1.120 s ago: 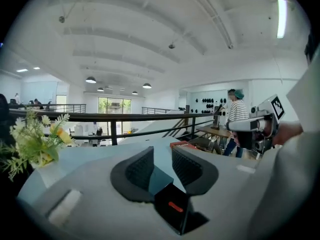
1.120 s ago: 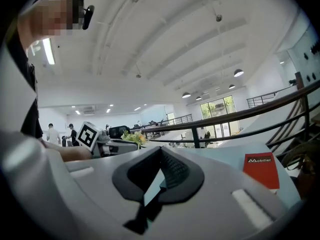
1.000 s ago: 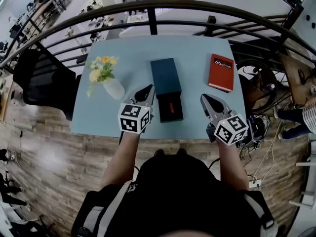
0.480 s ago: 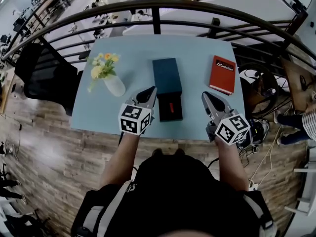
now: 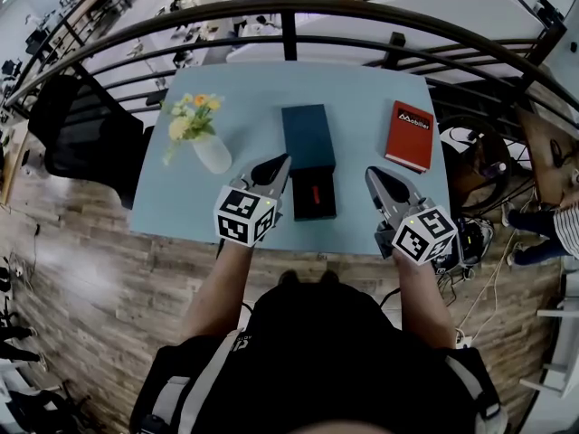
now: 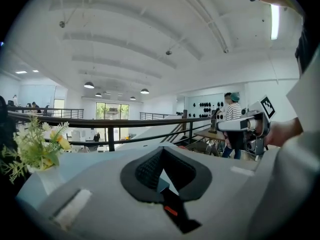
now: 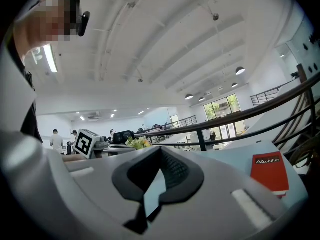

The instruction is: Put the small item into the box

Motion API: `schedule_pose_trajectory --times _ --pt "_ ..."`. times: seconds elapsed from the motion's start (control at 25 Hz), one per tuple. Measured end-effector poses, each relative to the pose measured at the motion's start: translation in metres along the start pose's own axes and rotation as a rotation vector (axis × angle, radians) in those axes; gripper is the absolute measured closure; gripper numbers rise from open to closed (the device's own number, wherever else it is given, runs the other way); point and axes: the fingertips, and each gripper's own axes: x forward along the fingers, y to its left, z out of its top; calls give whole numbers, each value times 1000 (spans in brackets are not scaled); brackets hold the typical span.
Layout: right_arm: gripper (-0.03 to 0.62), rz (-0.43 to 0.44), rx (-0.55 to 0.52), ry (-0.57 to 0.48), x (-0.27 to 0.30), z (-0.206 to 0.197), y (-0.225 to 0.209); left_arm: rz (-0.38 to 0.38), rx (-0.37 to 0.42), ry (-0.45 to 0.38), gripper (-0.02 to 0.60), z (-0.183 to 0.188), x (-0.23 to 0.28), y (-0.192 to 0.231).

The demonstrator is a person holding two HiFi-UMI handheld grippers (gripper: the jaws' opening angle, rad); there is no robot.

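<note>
The small red item (image 5: 314, 193) lies in the black box (image 5: 327, 212) near the table's (image 5: 181, 208) front edge, it seems. The left gripper (image 5: 278, 164) sits just left of the box with its jaws together and empty. The right gripper (image 5: 374, 175) is also closed and stands apart on the box's right.

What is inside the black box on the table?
A small red item lies in the open black box, on its dark floor. Anything under the item is covered and cannot be seen.
</note>
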Motion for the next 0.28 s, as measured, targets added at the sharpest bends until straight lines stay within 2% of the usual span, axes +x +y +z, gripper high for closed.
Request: schedule_pose_trajectory --times 0.28 --pt "595 3 -30 5 2 -2 3 9 -40 6 574 -6 -2 7"
